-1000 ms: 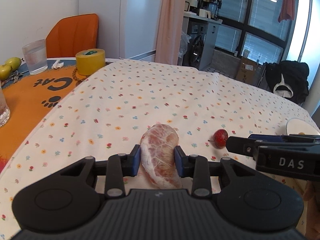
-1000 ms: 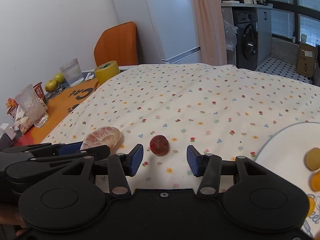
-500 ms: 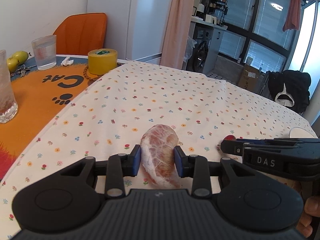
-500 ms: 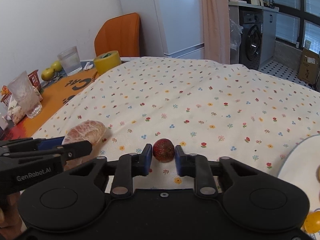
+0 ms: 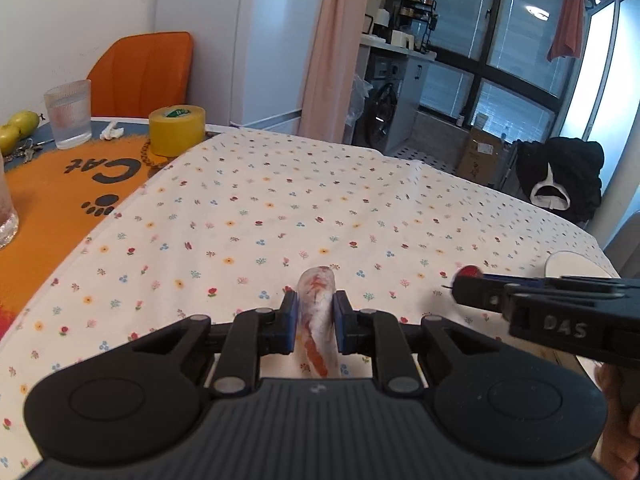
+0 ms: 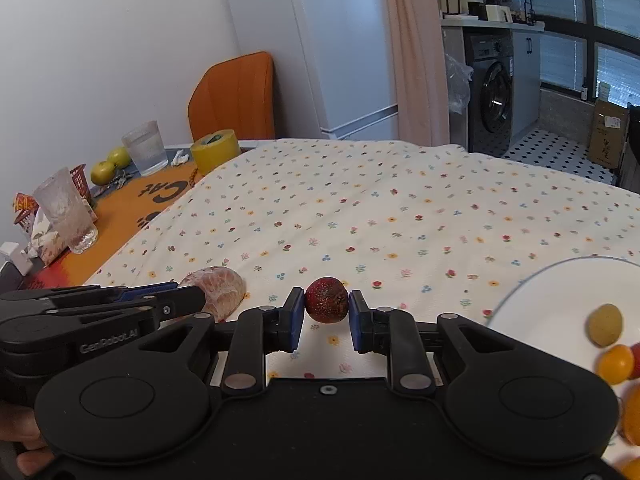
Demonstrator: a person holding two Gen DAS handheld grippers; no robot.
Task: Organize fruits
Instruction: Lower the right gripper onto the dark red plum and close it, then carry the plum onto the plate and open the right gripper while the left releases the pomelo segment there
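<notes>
Daylight is pouring in through the windows, blowing out to white glare at the far right; the tablecloth is showing evenly bright under soft shadows, fisheye distortion is bending walls and edges, and corners are darkening

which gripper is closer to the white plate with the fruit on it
Right. The right gripper, shut on the strawberry, sits just left of the white plate; the left gripper is farther left.

It was a home, a dining corner opening onto a laundry area: a flowered tablecloth covered the table, an orange chair stood by a white fridge, and a washing machine sat beyond a pink curtain.
</notes>
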